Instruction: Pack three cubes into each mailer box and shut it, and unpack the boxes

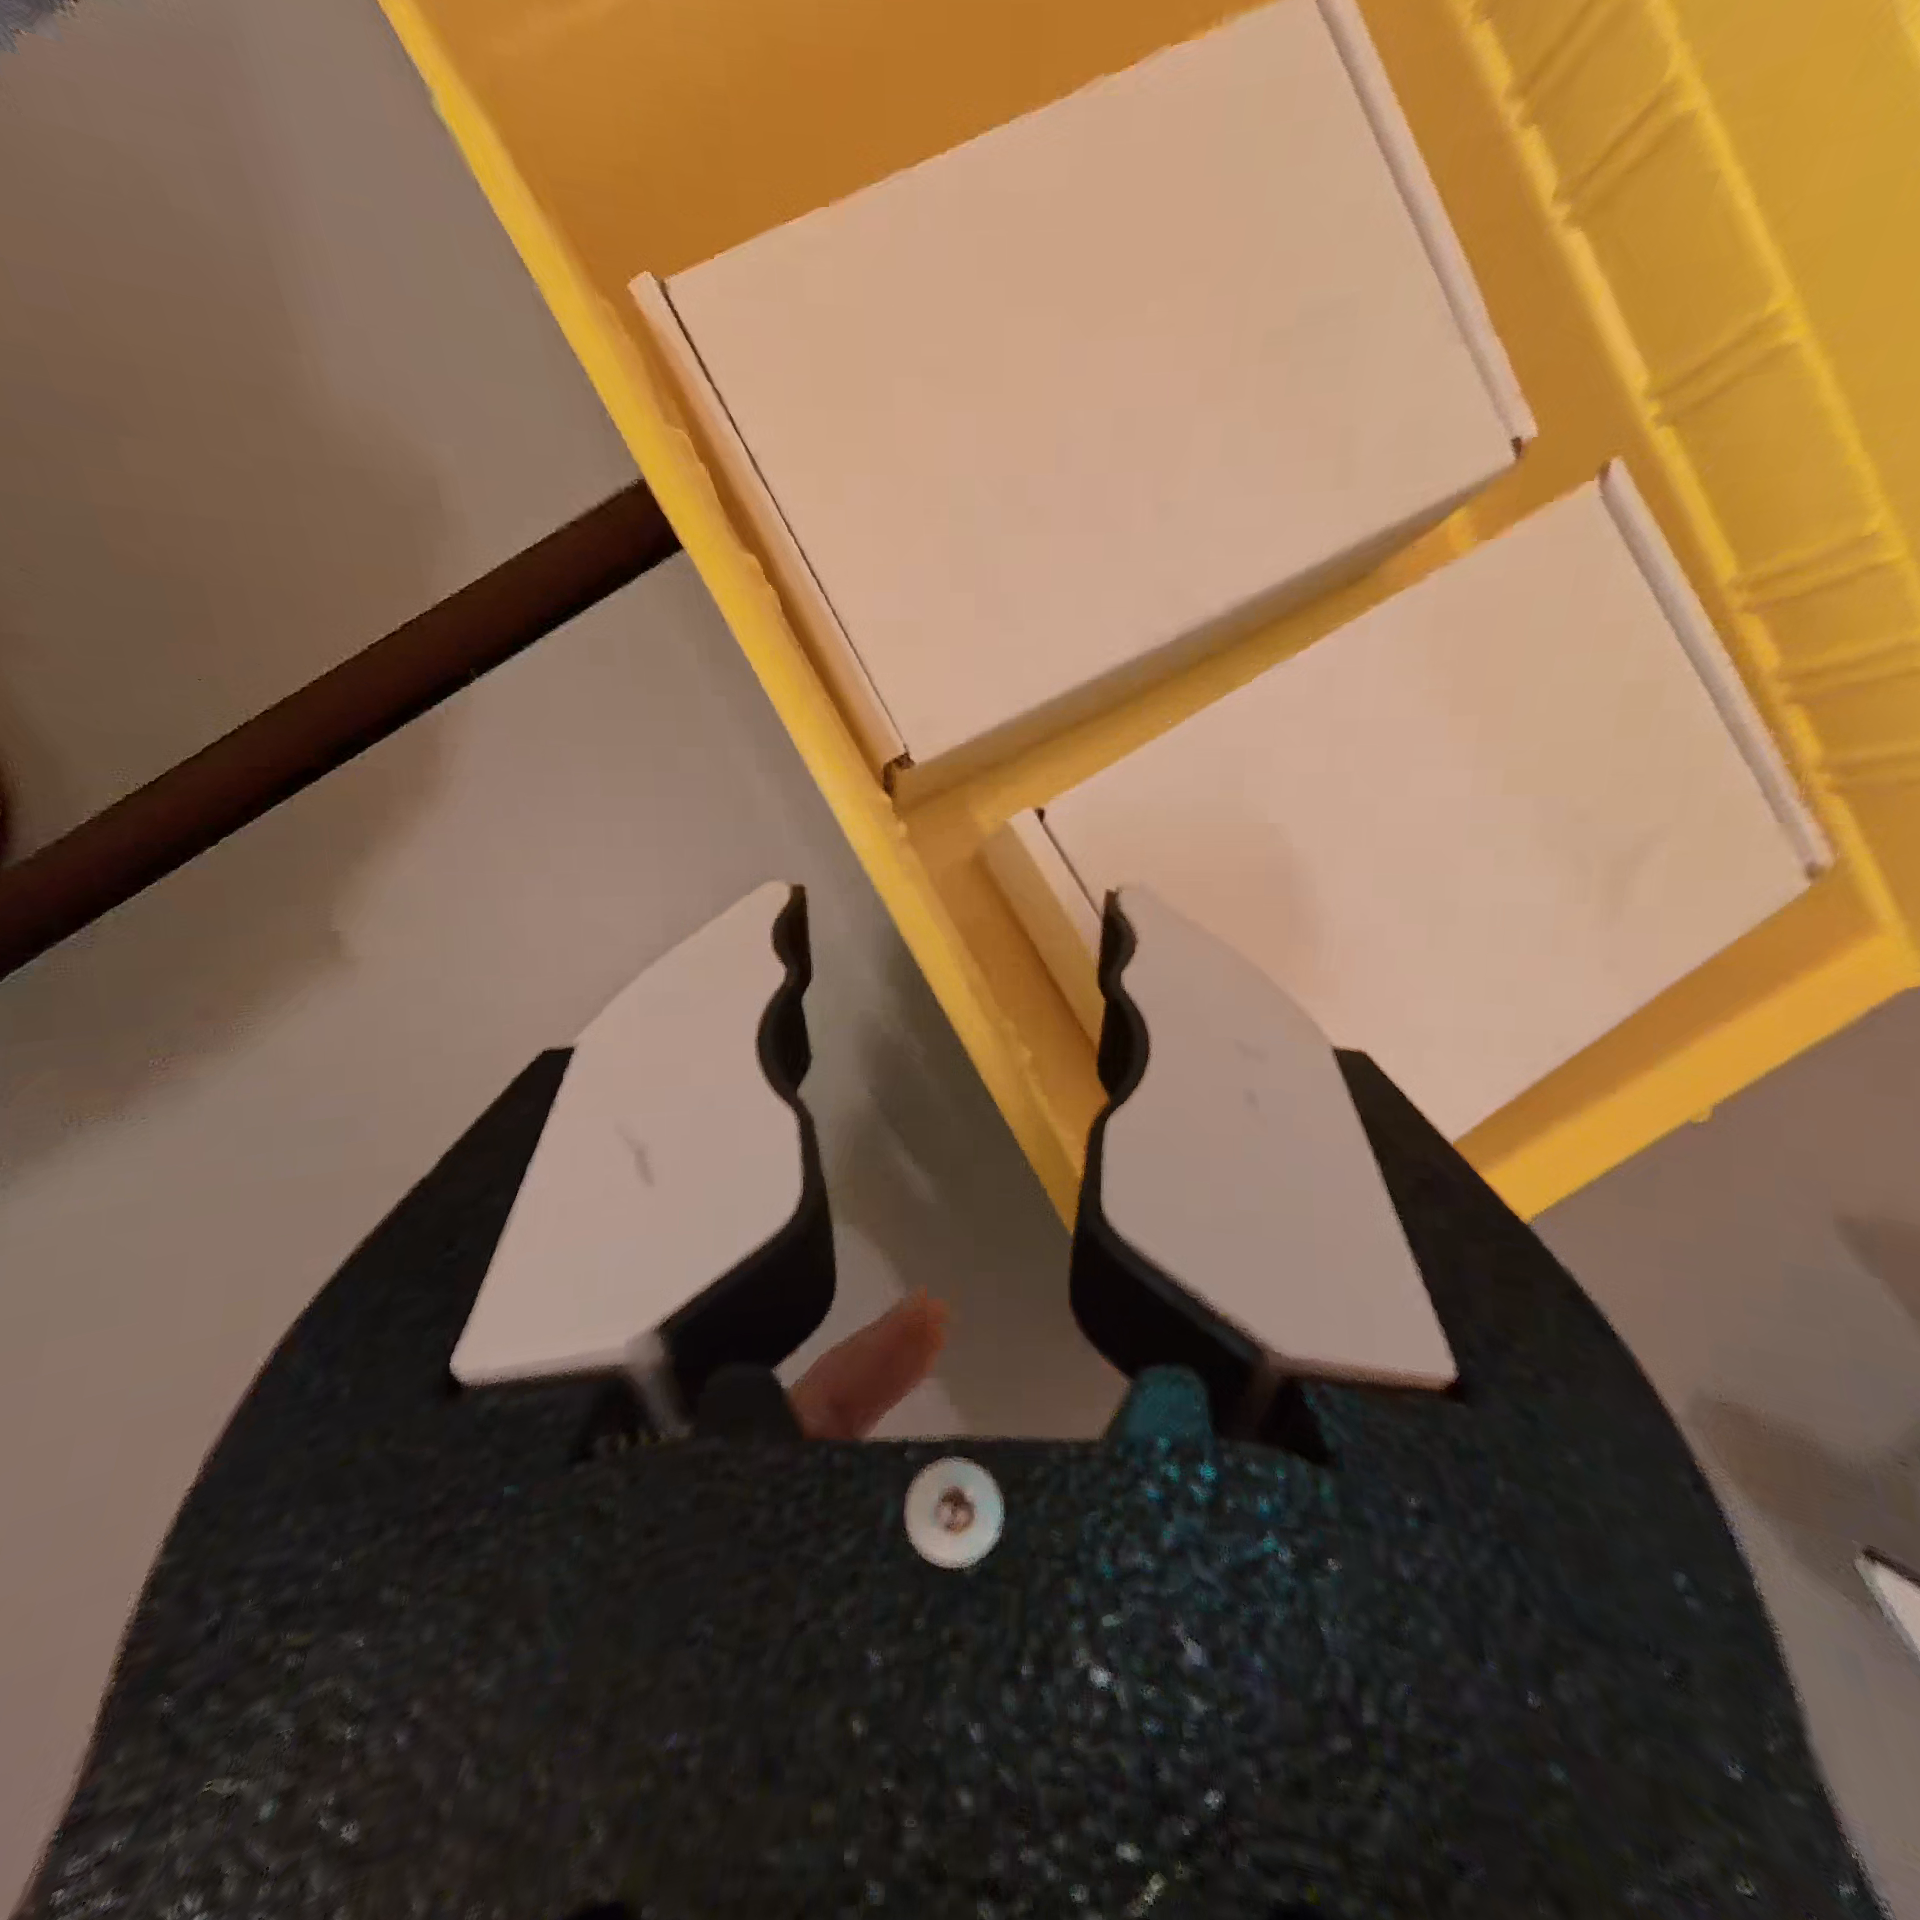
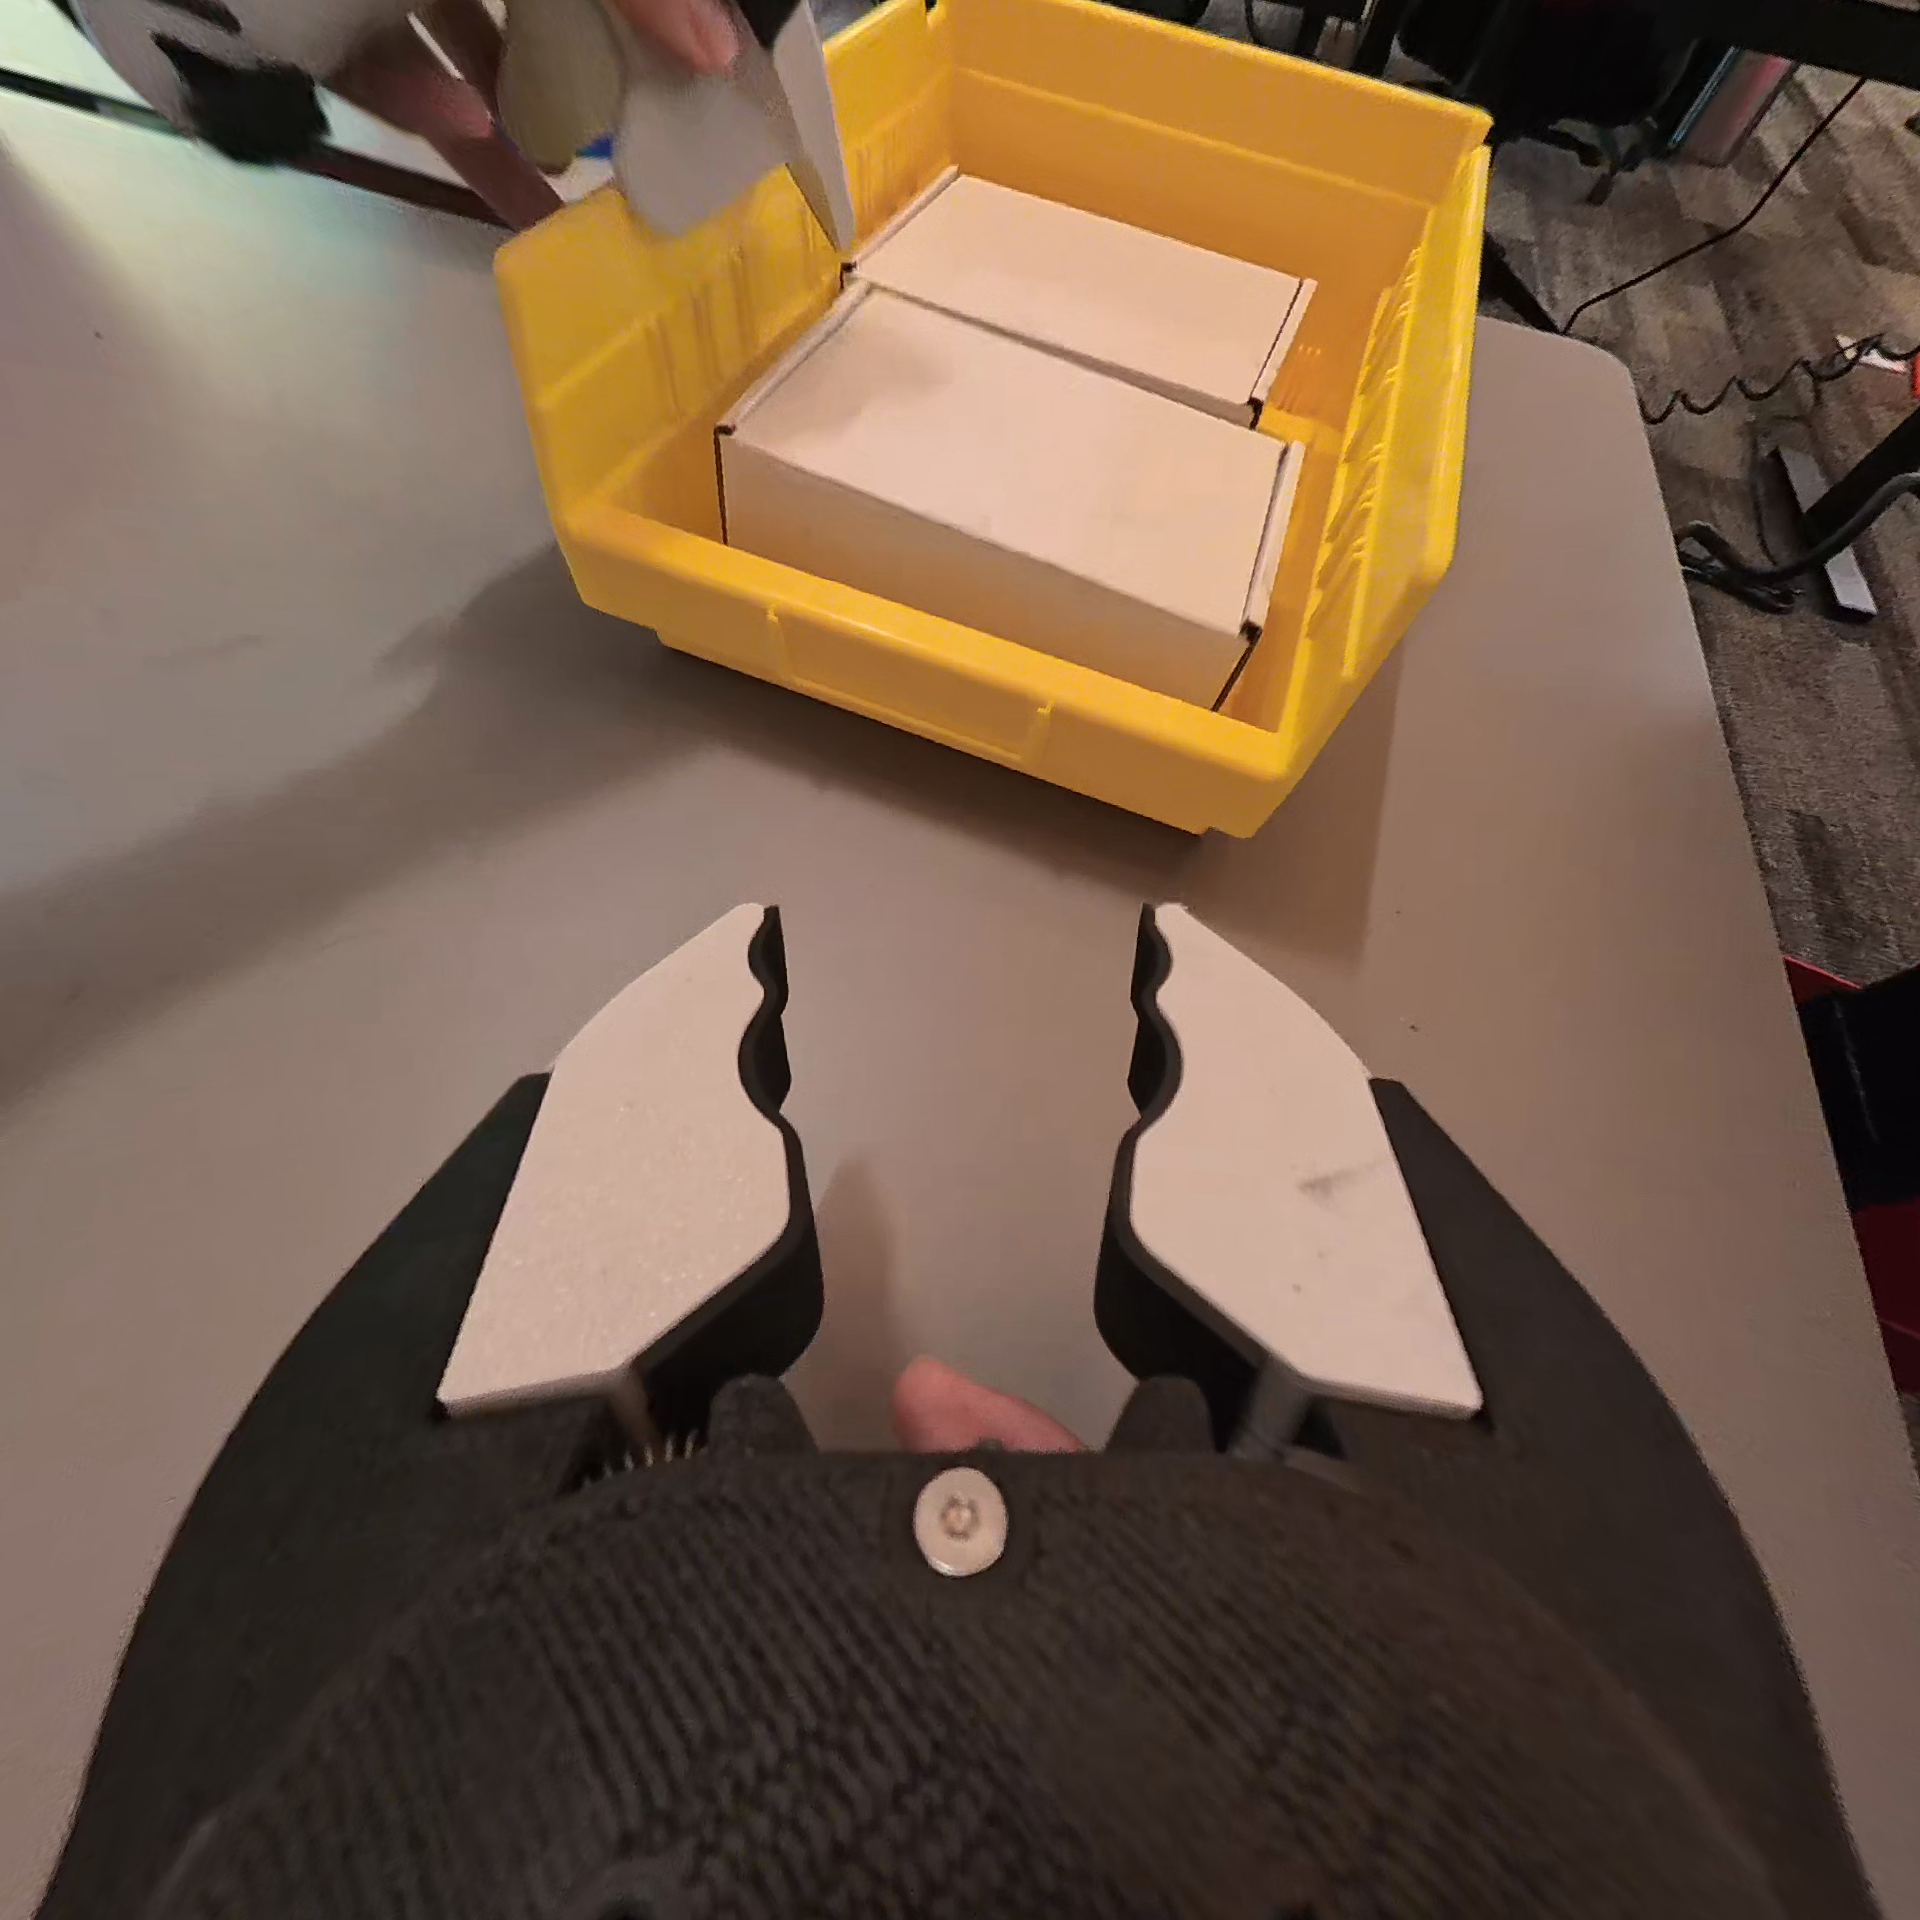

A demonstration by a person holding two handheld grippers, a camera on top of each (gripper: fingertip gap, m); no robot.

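Observation:
Two white mailer boxes lie shut, side by side, in a yellow bin (image 2: 935, 675). In the right wrist view one box (image 2: 997, 488) is nearer and the other box (image 2: 1091, 281) is behind it. In the left wrist view, from above, both boxes (image 1: 1091, 416) (image 1: 1434, 831) sit inside the bin (image 1: 727, 540). My left gripper (image 1: 956, 904) is open and empty, above the bin's side wall; it also shows in the right wrist view (image 2: 764, 208) over the bin's far left corner. My right gripper (image 2: 956, 914) is open and empty, above the table in front of the bin. No cubes are in view.
The bin stands on a grey table (image 2: 416, 831). The table's right edge drops to a carpeted floor with cables (image 2: 1818, 312). A dark gap (image 1: 312, 717) runs between table tops on the left of the bin. A red and black object (image 2: 1860, 1143) is at the right edge. Some 25 cm of space lies between my two pairs of fingers.

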